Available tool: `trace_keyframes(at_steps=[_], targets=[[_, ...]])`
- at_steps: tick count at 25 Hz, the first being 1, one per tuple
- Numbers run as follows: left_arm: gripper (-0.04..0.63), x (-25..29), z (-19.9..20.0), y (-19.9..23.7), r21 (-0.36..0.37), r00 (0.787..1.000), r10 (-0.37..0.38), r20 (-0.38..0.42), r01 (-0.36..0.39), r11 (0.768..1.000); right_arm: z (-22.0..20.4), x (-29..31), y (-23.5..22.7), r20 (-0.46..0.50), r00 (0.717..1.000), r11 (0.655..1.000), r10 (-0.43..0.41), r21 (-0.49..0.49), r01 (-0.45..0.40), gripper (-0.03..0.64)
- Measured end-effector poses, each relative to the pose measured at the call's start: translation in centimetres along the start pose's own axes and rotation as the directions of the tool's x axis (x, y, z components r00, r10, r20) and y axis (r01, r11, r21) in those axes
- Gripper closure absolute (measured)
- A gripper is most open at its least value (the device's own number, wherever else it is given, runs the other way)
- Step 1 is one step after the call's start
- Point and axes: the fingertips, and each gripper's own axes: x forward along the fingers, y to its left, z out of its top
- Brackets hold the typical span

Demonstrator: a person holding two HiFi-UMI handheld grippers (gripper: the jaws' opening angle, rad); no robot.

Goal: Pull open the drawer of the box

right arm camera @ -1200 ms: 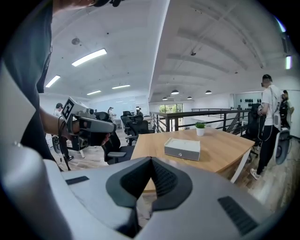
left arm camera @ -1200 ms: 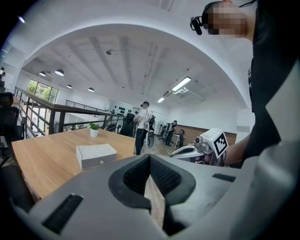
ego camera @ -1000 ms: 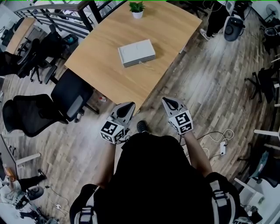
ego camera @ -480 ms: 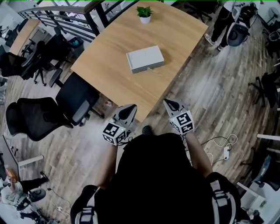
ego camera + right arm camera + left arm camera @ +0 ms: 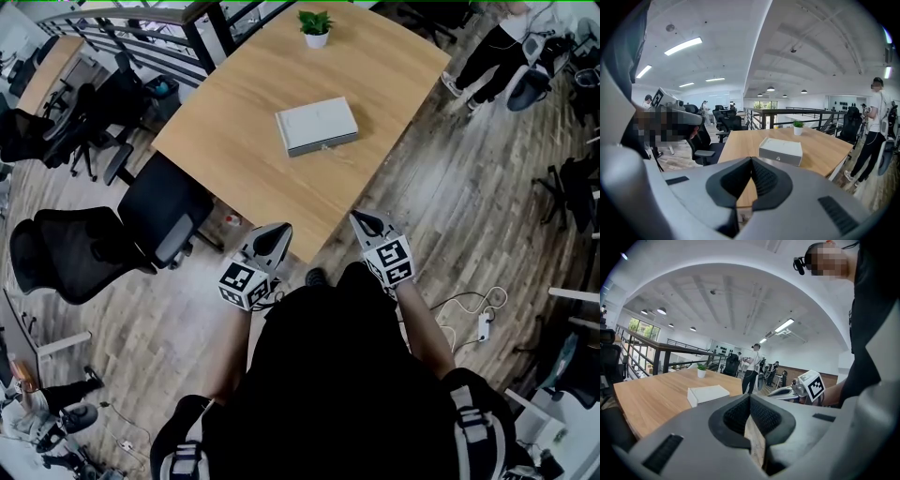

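Wooden table [image 5: 234, 141], grey box [image 5: 317, 125], drawer [image 5: 780, 160] shut

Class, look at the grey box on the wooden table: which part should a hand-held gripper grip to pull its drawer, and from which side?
Probably the small knob centred on the box's front face, the long side facing the table's near edge. Come in from that side, level with the table: the other visible faces look flat, with nothing to pinch.

The box [image 5: 317, 126] sits on the tabletop [image 5: 234, 150], a potted plant [image 5: 316, 27] behind it at the far edge. My left tongs [image 5: 277, 230] and right tongs [image 5: 361, 218] hang side by side by the near edge, a chair [image 5: 164, 211] to their left
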Motion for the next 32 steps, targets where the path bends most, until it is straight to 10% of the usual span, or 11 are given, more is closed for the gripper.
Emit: trace_keyframes(at_steps=[32], targets=[[0.574,9.3,3.8,6.1,-0.060,0.998,0.067,-0.017,-0.067,0.996,1.7,8.9,-10.0,-0.078,0.994,0.997,0.080,0.026,-0.078,0.592]])
